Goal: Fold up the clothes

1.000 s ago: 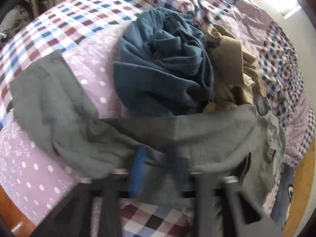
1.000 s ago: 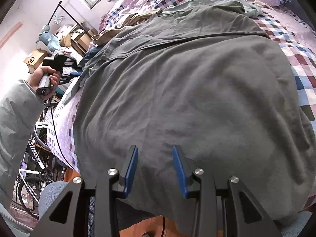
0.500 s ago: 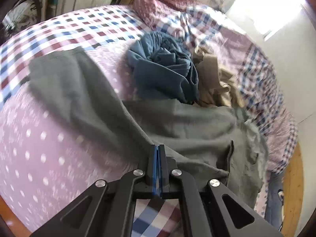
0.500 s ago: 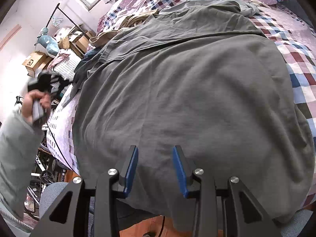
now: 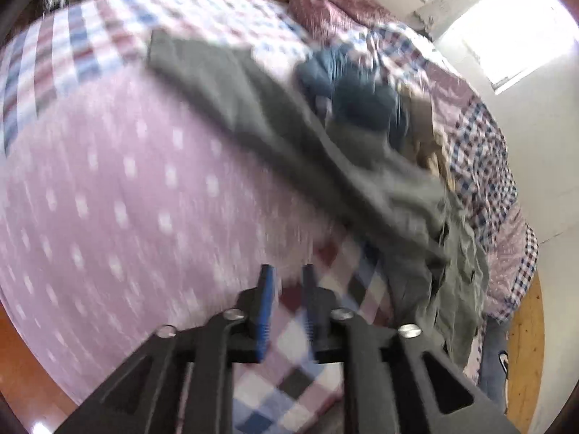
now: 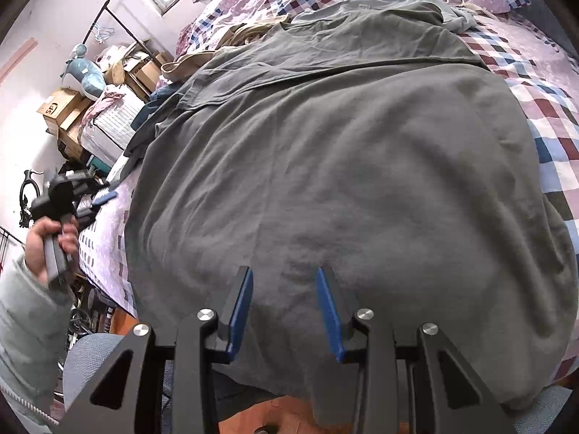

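Observation:
A large grey shirt point(image 6: 343, 162) lies spread flat on the bed and fills the right wrist view. My right gripper point(image 6: 284, 271) hovers over its near hem, the jaws edging wider and the pads not pressing on any cloth. In the blurred left wrist view the same grey shirt point(image 5: 282, 126) runs diagonally across the bed, with one sleeve stretched up to the left. My left gripper point(image 5: 287, 271) is over the checked bedding beside the shirt, its jaws opening with nothing between them. A hand point(image 6: 47, 238) holds that gripper at the bed's left edge.
A crumpled blue garment point(image 5: 362, 97) and a tan one point(image 5: 427, 137) lie beyond the shirt. The pink dotted cover point(image 5: 126, 181) spreads to the left. Boxes point(image 6: 58, 108), a clothes rail and bicycles crowd the floor beside the bed.
My left gripper was shut on the grey shirt's edge half a second ago. Its jaws now stand apart and it has slid off the shirt onto the bedding. The right gripper has stayed put.

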A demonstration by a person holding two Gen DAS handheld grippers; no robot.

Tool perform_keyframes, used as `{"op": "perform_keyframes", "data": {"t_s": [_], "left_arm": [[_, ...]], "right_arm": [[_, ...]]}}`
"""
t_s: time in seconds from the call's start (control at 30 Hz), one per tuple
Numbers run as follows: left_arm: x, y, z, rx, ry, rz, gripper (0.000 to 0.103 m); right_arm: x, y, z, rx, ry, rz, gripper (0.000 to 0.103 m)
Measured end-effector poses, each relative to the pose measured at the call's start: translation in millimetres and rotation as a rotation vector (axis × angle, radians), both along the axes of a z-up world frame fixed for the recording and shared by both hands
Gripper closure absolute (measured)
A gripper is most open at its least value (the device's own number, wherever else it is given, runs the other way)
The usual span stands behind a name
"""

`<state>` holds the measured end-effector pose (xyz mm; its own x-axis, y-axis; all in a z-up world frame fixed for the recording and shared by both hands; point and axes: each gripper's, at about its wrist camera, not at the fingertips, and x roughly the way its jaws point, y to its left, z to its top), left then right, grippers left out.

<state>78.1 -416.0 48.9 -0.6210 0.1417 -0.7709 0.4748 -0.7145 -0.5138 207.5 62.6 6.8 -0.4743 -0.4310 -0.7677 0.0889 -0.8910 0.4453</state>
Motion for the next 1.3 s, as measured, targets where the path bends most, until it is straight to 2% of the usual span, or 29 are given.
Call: {"op": "perform_keyframes", "data": {"t_s": [0.03,0.07,0.1,0.17,0.23,0.43,0.63,0.67,0.7,0.73,0.77,0.8,0.9,1.03,1.17,1.3], "left_arm": [[-5,-7,7,-0.023,0.006,0.015,0.060],[-17,-15,16,-0.062,-0.001,0.025,0.051],[-29,-23,26,-0.102,-0.009,0.035,0.047],[-50,-35,33,-0.149,-0.046,0.040,0.046],[-75,-46,31,-0.196,-0.123,0.029,0.046],[-143,-54,10,-0.350,-0.327,0.043,0.046],[-176,-56,-17,-0.459,-0.442,0.023,0.047],[-180,-57,-20,-0.478,-0.456,0.019,0.051],[-179,-57,-21,-0.482,-0.453,0.019,0.065],[-178,-58,-20,-0.485,-0.447,0.019,0.072],[-177,-59,-18,-0.479,-0.435,0.020,0.089],[-173,-60,-15,-0.470,-0.416,0.019,0.102],[-163,-63,-4,-0.439,-0.359,0.018,0.103],[-160,-68,7,-0.333,-0.319,0.011,0.100],[-176,-62,-2,-0.341,-0.415,-0.036,0.090],[-183,-60,-10,-0.355,-0.439,-0.025,0.080]], "right_arm": [[0,0,0,-0.002,0.001,0.001,0.060],[0,-1,0,-0.003,0.002,0.001,0.059],[-1,-2,0,-0.002,0.002,0.001,0.059],[-1,-3,-1,-0.005,0.003,0.000,0.058],[-2,-3,0,-0.009,0.005,0.001,0.058],[-2,-1,5,-0.029,0.021,-0.005,0.058],[-1,6,10,-0.043,0.034,-0.014,0.058],[-1,7,10,-0.047,0.032,-0.017,0.058],[-2,8,10,-0.050,0.032,-0.020,0.058],[-2,8,11,-0.052,0.032,-0.020,0.058],[-1,8,11,-0.054,0.033,-0.021,0.058],[-1,8,12,-0.054,0.035,-0.021,0.058],[0,7,12,-0.053,0.037,-0.013,0.058],[1,2,11,-0.036,0.036,-0.001,0.058],[0,0,10,-0.036,0.035,-0.001,0.058],[-1,1,11,-0.039,0.036,-0.002,0.058]]}}
